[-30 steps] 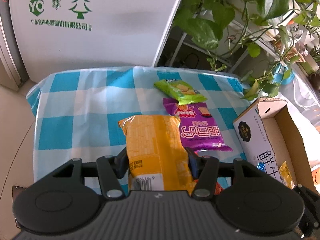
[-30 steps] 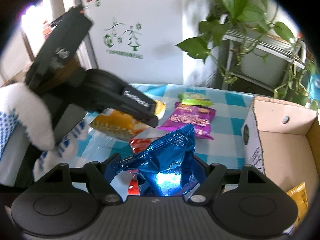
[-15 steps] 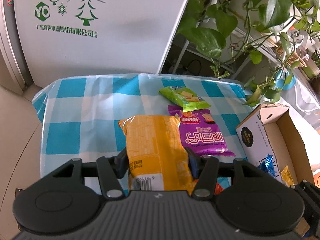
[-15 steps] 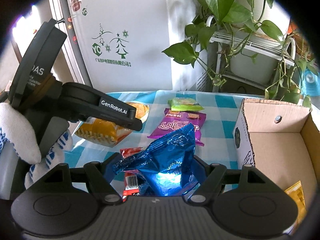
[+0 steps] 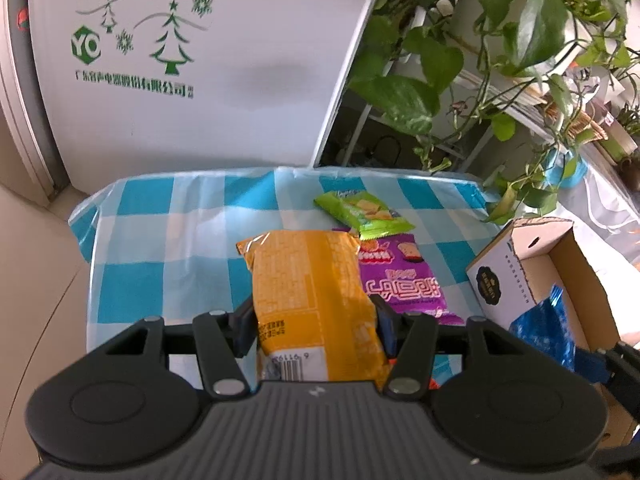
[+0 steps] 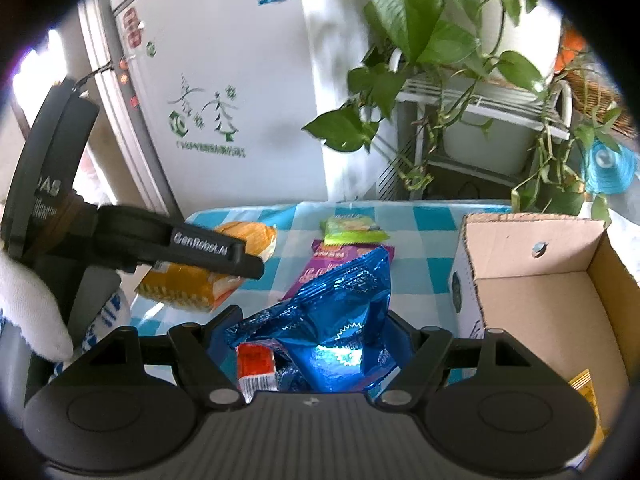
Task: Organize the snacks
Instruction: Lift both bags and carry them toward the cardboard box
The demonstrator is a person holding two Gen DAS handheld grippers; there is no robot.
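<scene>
Yellow snack packet (image 5: 312, 300) sits clamped in the left gripper (image 5: 312, 320), lifted above the checked tablecloth (image 5: 160, 240). Right gripper (image 6: 316, 344) pinches a blue foil bag (image 6: 336, 312) at lower centre, likely bound for the cardboard box (image 6: 536, 280) at right.

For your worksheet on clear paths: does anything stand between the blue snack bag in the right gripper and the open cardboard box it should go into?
Nothing visible does. The right gripper holds the blue snack bag beside the cardboard box, whose open top faces up. Only the box's near wall lies between them, and inside just a yellow packet shows in a corner.
</scene>
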